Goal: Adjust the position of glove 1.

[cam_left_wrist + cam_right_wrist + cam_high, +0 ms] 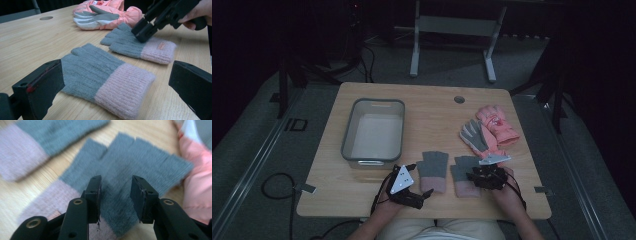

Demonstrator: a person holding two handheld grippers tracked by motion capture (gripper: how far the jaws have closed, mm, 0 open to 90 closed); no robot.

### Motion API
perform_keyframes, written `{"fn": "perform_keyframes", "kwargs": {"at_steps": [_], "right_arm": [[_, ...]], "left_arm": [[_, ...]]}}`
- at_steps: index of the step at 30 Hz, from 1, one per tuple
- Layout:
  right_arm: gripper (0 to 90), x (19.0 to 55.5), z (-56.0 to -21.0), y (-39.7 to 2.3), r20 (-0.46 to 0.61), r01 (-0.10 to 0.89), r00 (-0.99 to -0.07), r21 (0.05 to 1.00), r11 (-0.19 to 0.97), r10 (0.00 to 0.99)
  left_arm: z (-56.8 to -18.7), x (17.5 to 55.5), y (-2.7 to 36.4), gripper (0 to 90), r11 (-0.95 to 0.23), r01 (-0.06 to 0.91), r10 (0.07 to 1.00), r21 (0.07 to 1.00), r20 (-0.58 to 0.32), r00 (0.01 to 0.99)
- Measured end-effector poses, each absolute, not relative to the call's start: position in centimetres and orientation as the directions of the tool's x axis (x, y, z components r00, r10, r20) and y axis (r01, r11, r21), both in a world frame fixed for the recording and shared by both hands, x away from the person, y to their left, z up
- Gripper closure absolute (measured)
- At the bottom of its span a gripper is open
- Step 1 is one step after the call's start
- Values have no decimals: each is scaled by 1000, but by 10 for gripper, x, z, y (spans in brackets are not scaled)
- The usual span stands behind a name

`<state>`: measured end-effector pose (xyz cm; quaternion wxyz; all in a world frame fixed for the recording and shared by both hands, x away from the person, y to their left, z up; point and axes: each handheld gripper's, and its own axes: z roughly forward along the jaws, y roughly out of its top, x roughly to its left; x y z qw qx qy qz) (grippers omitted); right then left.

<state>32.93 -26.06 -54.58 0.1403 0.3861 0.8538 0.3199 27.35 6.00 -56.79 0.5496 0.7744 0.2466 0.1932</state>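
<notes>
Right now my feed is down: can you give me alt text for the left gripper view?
A grey knit glove with a pink cuff lies flat on the wooden table between the left gripper's wide-open black jaws. Behind it, the right gripper presses down on a matching glove. Farther back lie puffy pink and grey-white gloves.

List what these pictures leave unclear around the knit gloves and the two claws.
- High view: the right claw covers part of the right knit glove; contact unclear.
- Left gripper view: label on that glove's cuff too small to read.
- Right gripper view: motion blur smears the left knit glove.
- High view: tub contents too dim.
</notes>
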Motion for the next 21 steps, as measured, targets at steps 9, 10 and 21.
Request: {"fn": "perform_keyframes", "kwargs": {"at_steps": [9,10,21], "right_arm": [[797,326,-546,-251,-34,580,-633,640,503,773],[816,326,-546,-250,-36,584,-627,639,500,778],[854,320,-526,-247,19,611,-560,685,397,828]], "left_arm": [[-568,273,60,0,-274,169,594,947,28,804],[-568,273,60,0,-273,169,594,947,28,804],[-568,273,60,0,-275,167,595,947,31,803]]}}
